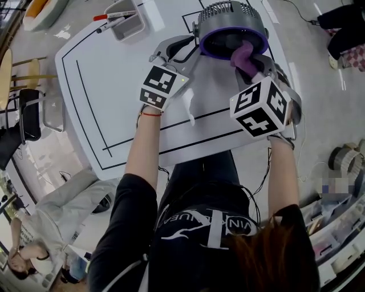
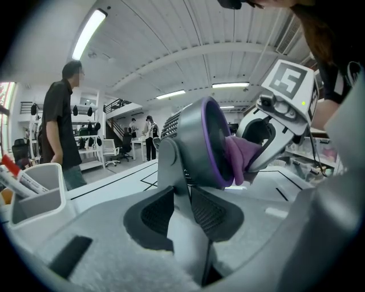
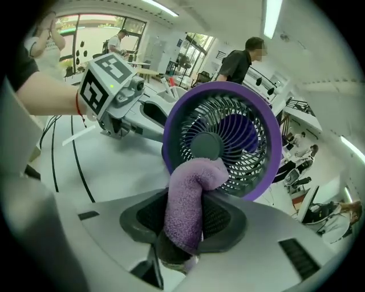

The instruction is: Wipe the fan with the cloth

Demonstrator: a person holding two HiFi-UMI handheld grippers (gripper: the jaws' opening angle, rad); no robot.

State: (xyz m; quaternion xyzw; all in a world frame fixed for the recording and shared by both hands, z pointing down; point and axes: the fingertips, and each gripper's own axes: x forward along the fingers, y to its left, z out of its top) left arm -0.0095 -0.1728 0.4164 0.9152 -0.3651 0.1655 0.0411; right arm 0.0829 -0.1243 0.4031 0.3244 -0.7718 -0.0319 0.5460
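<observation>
One fan (image 1: 232,28) stands at the table's (image 1: 114,102) far edge, with markers (image 1: 114,16) in a grey bin (image 1: 134,28) further left on that edge. My left gripper (image 2: 181,214) is clamped on the fan's stand (image 2: 171,165). My right gripper (image 3: 183,219) pinches the purple cloth (image 3: 191,194), its tip against the grille (image 3: 239,142).

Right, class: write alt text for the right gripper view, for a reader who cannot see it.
The right gripper presses a purple cloth against the lower grille of a purple-rimmed fan. The left gripper holds the fan from the left.

No legible text, shirt (image 1: 212,227) lettering (partly hidden) unreadable
</observation>
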